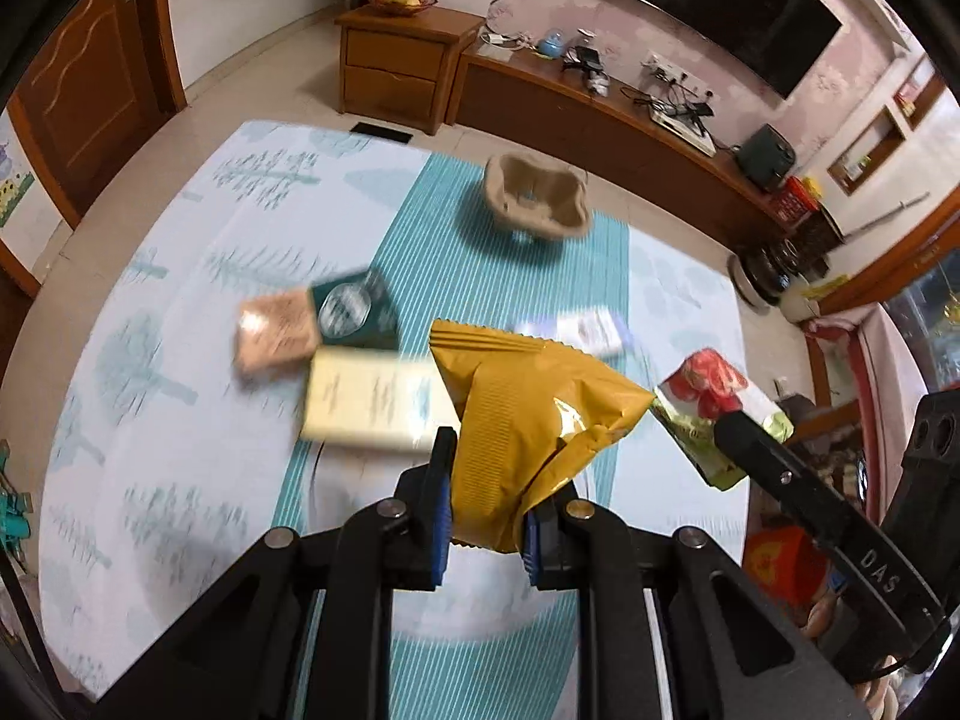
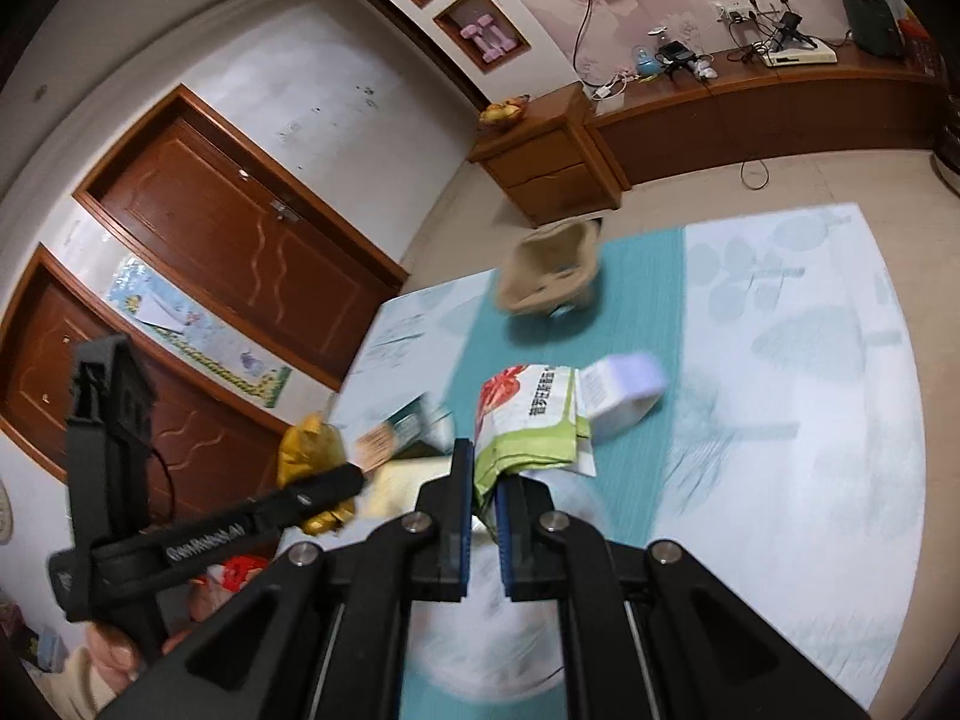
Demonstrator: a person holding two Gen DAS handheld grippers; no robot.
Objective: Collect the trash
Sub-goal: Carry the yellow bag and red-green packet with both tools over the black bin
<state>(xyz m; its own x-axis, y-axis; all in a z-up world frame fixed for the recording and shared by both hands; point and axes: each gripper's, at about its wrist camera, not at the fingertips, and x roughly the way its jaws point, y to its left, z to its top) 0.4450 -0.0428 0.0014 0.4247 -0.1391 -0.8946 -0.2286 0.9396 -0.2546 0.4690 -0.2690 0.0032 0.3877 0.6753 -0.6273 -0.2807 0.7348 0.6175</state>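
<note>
My left gripper [image 1: 487, 483] is shut on a yellow snack bag [image 1: 528, 414], held above the table; the same bag [image 2: 312, 456] shows at the left of the right wrist view. My right gripper [image 2: 483, 480] is shut on a white and green packet with red fruit print [image 2: 528, 420], also lifted off the table; this packet [image 1: 714, 408] appears at the right of the left wrist view. On the table lie a pink box [image 1: 276, 336], a dark green box [image 1: 354, 309], a cream box [image 1: 372, 399] and a white box [image 1: 591, 330].
A brown pulp tray [image 1: 537, 198] stands on the teal stripe of the tablecloth [image 1: 180, 420] at the far end. Beyond the table are a wooden cabinet [image 1: 402, 63] with a fruit bowl, a low TV bench and brown doors [image 2: 240, 246]. A person's hand [image 2: 114, 654] holds the left gripper.
</note>
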